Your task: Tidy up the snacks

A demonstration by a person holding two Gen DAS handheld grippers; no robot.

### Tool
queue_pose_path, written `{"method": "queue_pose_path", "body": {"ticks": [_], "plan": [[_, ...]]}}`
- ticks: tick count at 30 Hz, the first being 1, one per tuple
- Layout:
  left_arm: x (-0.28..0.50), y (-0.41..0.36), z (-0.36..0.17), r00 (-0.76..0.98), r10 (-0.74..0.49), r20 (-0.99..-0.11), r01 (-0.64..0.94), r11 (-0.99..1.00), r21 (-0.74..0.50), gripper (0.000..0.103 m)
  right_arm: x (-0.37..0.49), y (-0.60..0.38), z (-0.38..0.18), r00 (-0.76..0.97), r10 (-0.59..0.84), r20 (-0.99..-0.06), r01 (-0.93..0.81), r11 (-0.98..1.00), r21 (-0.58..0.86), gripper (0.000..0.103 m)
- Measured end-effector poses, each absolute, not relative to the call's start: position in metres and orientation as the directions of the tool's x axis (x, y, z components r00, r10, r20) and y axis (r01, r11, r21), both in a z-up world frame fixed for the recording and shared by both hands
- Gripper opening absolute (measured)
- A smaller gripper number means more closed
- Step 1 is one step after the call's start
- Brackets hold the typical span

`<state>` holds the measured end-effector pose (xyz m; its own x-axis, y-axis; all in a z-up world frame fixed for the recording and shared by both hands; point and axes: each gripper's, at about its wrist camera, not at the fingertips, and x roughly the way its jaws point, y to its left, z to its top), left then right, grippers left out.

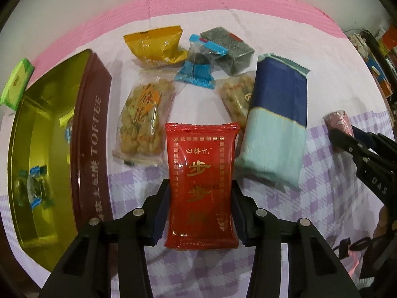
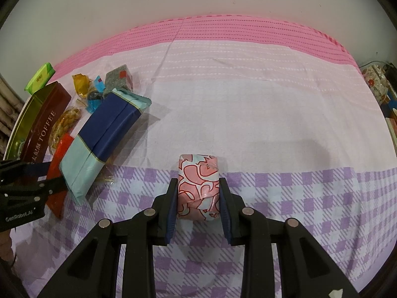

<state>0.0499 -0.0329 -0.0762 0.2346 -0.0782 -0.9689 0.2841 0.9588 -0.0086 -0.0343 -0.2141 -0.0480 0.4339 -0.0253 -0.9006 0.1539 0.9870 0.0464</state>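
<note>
Snacks: red packet [image 1: 201, 183] on the checked cloth [image 2: 297, 198], my left gripper [image 1: 200, 211] pinching its sides for the toffee tin [image 1: 49, 134] | my right gripper [image 2: 198, 198] clamps the pink-wrapped sweet [image 2: 198, 186], parked well aside; next in line, I reckon

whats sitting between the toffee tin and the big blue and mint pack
In the left wrist view, between the toffee tin and the blue and mint pack: a clear bag of fried twists, and the red packet between the left claw's pads.
</note>
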Motion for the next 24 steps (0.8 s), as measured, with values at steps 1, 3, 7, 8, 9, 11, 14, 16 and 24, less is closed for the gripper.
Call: {"method": "queue_pose_path", "body": {"ticks": [1,3,7,8,9,11,14,16,24], "plan": [[0.048,-0.031,-0.076,0.230,-0.080,-0.970,0.281,0.960,-0.012,0.046,-0.034,-0.214,-0.048,0.434,-0.028,-0.901,0.154,0.987,0.043,0.029],[0.040,-0.027,-0.077,0.225,-0.083,-0.971,0.280,0.960,-0.017,0.046,-0.034,-0.214,-0.048,0.433,-0.032,-0.901,0.153,0.988,0.039,0.029],[0.032,-0.023,-0.074,0.219,-0.095,-0.971,0.278,0.960,-0.031,0.046,-0.035,-0.212,-0.049,0.434,-0.042,-0.900,0.156,0.987,0.029,0.030],[0.030,-0.023,-0.072,0.220,-0.096,-0.971,0.278,0.960,-0.032,0.046,-0.035,-0.211,-0.050,0.433,-0.044,-0.900,0.157,0.987,0.028,0.030],[0.029,-0.022,-0.071,0.221,-0.096,-0.970,0.277,0.960,-0.032,0.046,-0.035,-0.211,-0.050,0.433,-0.046,-0.900,0.157,0.987,0.025,0.030],[0.026,-0.021,-0.066,0.226,-0.099,-0.969,0.275,0.961,-0.034,0.046,-0.035,-0.210,-0.050,0.431,-0.049,-0.901,0.158,0.987,0.022,0.030],[0.018,-0.016,-0.058,0.227,-0.113,-0.967,0.273,0.961,-0.049,0.046,-0.035,-0.210,-0.050,0.431,-0.051,-0.901,0.157,0.987,0.020,0.030],[0.015,-0.013,-0.052,0.233,-0.117,-0.965,0.272,0.961,-0.051,0.046,-0.035,-0.210,-0.050,0.430,-0.051,-0.901,0.158,0.987,0.020,0.030],[0.012,-0.006,-0.022,0.282,-0.136,-0.950,0.270,0.961,-0.057,0.046,-0.034,-0.210,-0.050,0.430,-0.054,-0.901,0.159,0.987,0.017,0.030]]}}
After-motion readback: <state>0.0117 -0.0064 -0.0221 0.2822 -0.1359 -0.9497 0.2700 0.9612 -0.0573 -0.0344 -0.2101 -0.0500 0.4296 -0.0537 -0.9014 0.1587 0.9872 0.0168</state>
